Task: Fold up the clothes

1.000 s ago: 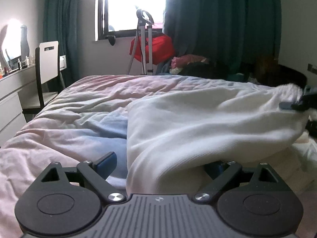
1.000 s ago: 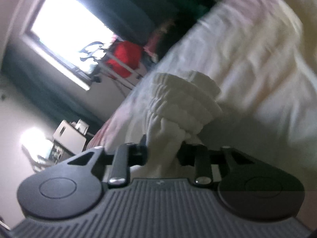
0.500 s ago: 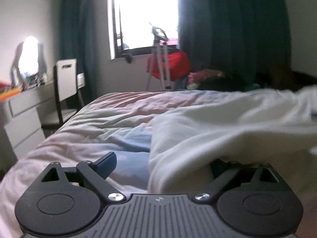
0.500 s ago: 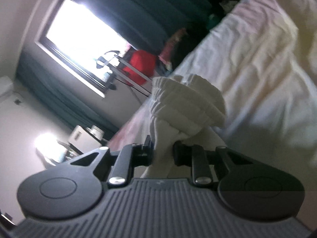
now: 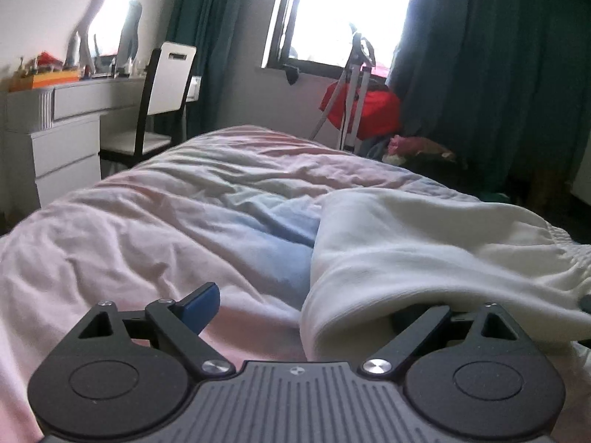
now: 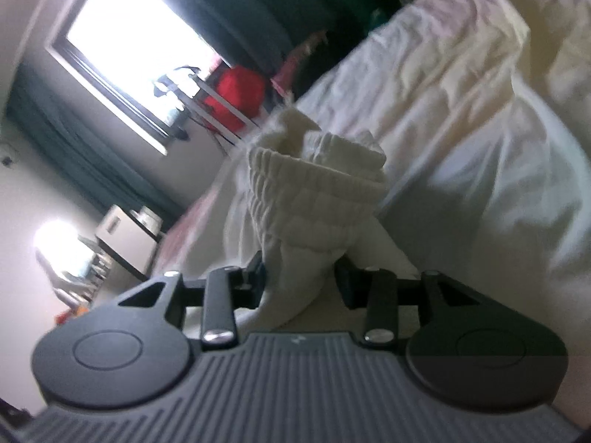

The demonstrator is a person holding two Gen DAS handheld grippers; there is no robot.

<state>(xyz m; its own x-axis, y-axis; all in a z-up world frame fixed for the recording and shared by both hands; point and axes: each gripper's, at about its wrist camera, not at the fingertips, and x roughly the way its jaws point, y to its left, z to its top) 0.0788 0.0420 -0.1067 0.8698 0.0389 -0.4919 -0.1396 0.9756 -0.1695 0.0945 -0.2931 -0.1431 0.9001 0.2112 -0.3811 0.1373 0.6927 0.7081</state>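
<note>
Right wrist: garment's ribbed cuff (image 6: 317,184) points away from tongs (image 6: 301,280).

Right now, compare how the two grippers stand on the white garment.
The left gripper is wide open, with the white garment draped over one finger. The right gripper is narrower, its jaws just opening, the garment's ribbed edge between them. The left gripper sits level; the right gripper is tilted. Both are on the same garment.

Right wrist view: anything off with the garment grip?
Yes. The white garment's ribbed band is bunched in a twisted wad between the right gripper's jaws, which have just been opening. A gap shows beside one pad, so the hold looks loose.
</note>
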